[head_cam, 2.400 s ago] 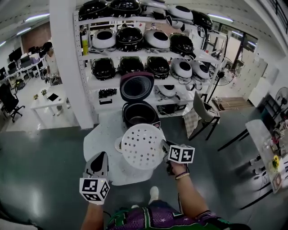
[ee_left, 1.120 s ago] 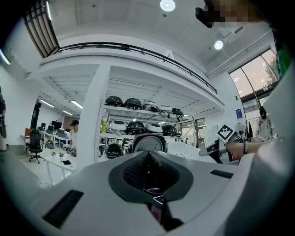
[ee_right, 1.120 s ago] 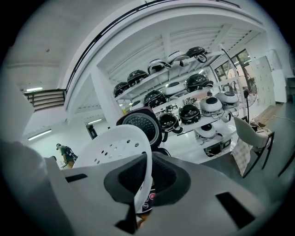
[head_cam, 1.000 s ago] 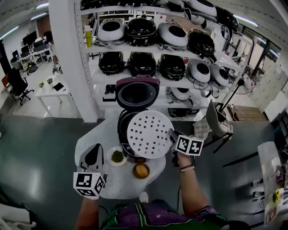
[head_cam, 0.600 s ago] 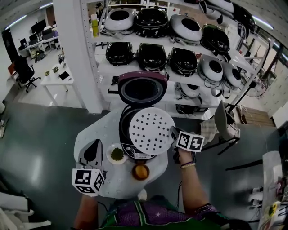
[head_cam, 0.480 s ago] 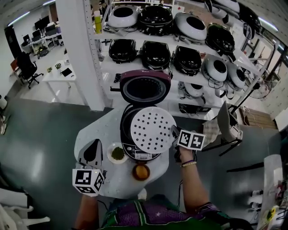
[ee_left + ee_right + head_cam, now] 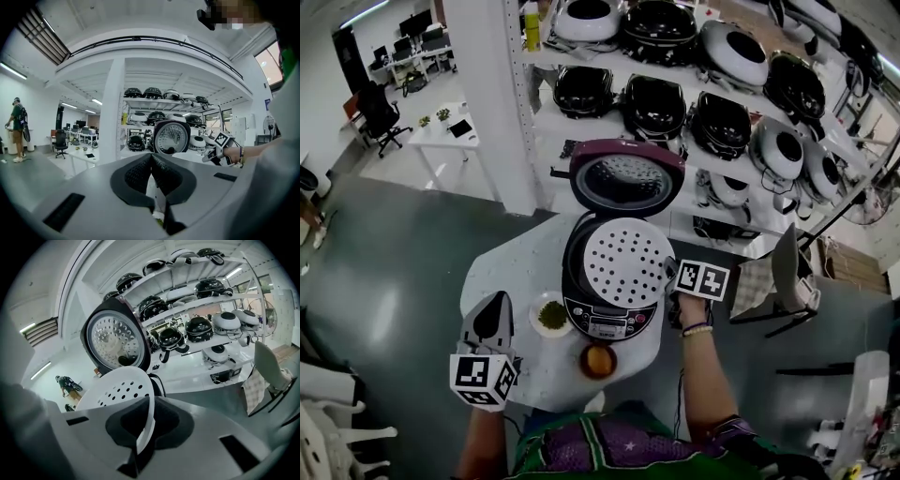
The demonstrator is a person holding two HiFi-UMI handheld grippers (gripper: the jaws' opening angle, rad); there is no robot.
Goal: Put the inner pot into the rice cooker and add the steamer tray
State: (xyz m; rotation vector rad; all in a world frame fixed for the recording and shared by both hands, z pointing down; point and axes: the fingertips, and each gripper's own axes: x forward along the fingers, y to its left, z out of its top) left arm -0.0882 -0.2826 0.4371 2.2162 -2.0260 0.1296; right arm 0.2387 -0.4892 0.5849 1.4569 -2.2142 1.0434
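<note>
White, round and perforated: the steamer tray, which we enter as pinched at its right rim by the right gripper, whose jaws are nearly together with only the thin rim between the pads. It hangs roughly level over the mouth of the rice cooker, which stands at the far edge of the round table with its plum lid thrown open behind. A dark crescent of the mouth shows on the tray's left side, so we judge the tray to sit a little to the right of centre. The coming move is therefore downward with a slight shift toward the table's left edge (being round, the tray has no long axis to align). The inner pot we cannot confirm, because the tray covers most of the opening. The left gripper is closed on nothing and hovers over the table's left edge, well apart from the cooker, so the right hand is plainly the nearer. Also listed, at the near edge: a dish of something green and a bowl of something orange.
</note>
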